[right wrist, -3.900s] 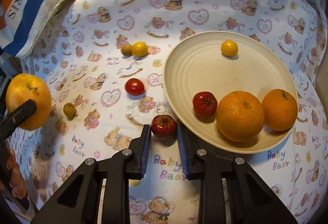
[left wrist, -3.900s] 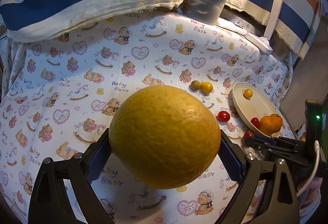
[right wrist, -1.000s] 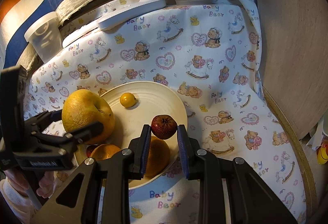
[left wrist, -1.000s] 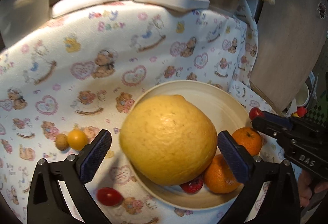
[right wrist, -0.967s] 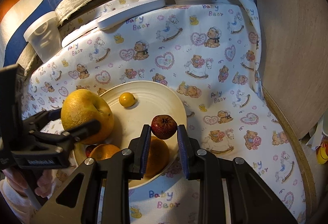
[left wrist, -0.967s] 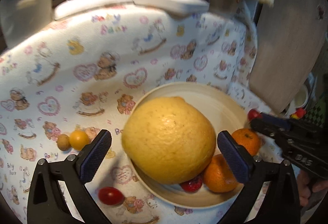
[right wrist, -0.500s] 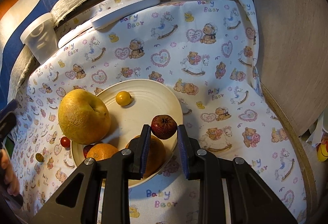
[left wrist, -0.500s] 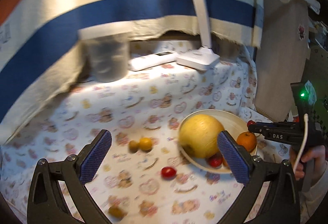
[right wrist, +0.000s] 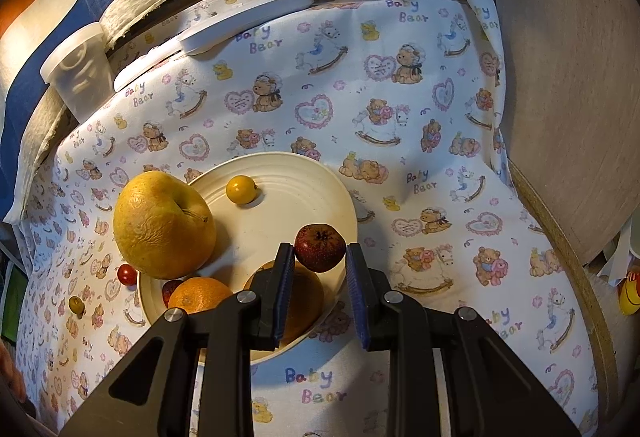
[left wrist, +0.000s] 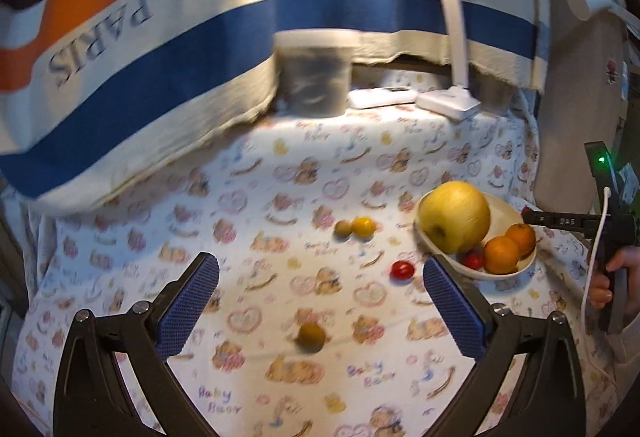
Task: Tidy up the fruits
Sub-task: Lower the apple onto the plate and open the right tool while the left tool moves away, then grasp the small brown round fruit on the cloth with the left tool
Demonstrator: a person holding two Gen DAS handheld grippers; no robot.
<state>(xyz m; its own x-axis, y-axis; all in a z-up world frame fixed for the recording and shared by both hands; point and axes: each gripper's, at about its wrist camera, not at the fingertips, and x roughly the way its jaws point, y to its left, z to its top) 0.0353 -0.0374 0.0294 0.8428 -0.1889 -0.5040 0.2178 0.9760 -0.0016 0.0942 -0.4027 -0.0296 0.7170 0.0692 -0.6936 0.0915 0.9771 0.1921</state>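
Note:
A cream plate (right wrist: 304,173) (left wrist: 506,207) on the bear-print cloth holds a big yellow fruit (right wrist: 164,225) (left wrist: 456,215), two oranges (right wrist: 200,295) (left wrist: 502,255), a small yellow fruit (right wrist: 241,189) and a small red one (left wrist: 474,260). My right gripper (right wrist: 320,265) is shut on a dark red fruit (right wrist: 320,247), held above the plate's near side. My left gripper (left wrist: 320,285) is open and empty, well back from the plate. Loose on the cloth lie a red tomato (left wrist: 402,270), a yellow and an olive fruit (left wrist: 362,227), and another olive one (left wrist: 311,335).
A striped towel (left wrist: 180,37) hangs at the back, with a clear tub (left wrist: 314,75) and a white lamp base (left wrist: 448,103) below it. A round wooden board (right wrist: 572,77) leans at the right. A hand (left wrist: 612,277) holds the right gripper.
My left gripper let go of the big yellow fruit on the plate and drew back and up to the left, open. The right gripper kept still with its red fruit.

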